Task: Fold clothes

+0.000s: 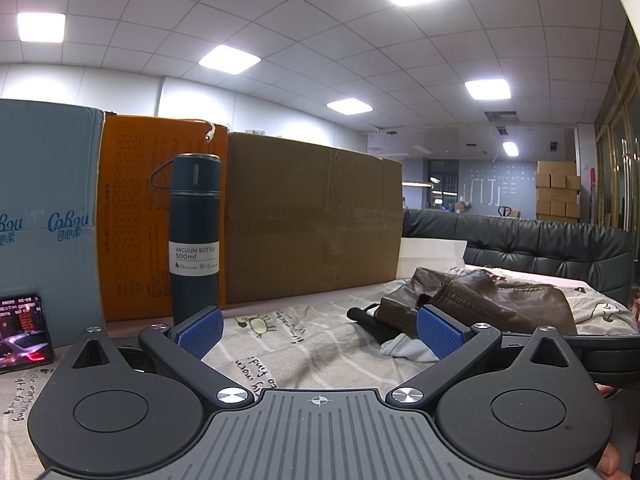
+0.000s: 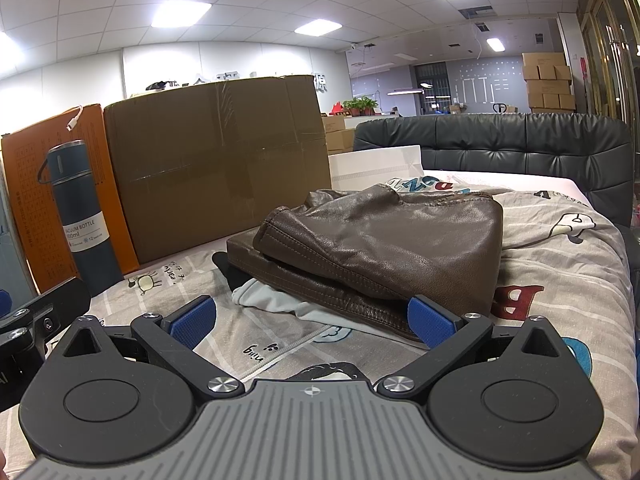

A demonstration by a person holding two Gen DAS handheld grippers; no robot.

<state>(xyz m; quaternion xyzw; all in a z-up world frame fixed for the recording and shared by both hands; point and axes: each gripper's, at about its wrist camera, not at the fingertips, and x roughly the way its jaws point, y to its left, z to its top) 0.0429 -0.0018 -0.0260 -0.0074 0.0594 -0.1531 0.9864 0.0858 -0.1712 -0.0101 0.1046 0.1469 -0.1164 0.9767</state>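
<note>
A: Right wrist view: the right gripper (image 2: 310, 324) is spread wide with nothing between its blue pads (image 2: 191, 325). The brown jacket (image 2: 384, 236) lies heaped just ahead of it, with the right-hand pad up against the lower hem; I can't tell whether it touches.

B: And the other one?

A: The left gripper (image 1: 320, 334) is spread just as wide and also empty. From there the jacket (image 1: 476, 304) sits ahead and to the right, clearly farther off.

B: What's under the jacket?

A: A pale garment (image 2: 280, 300) sticks out from beneath its near edge, and something black (image 2: 232, 272) beyond that. All of it rests on the printed sheet (image 2: 560, 276).

B: So how would you take hold?

A: I'd judge the jacket is bunched, not folded, so it wants spreading first. Go in low at the hem, close on the leather alone, and keep the pale cloth out of the pinch. Leather is stiff and slick, so bite deep past the stitched edge.

B: Hazards?

A: The bottle (image 1: 195, 240) stands ahead-left of the left gripper, before the boxes (image 1: 312, 216). Swing the jacket away from it.
</note>
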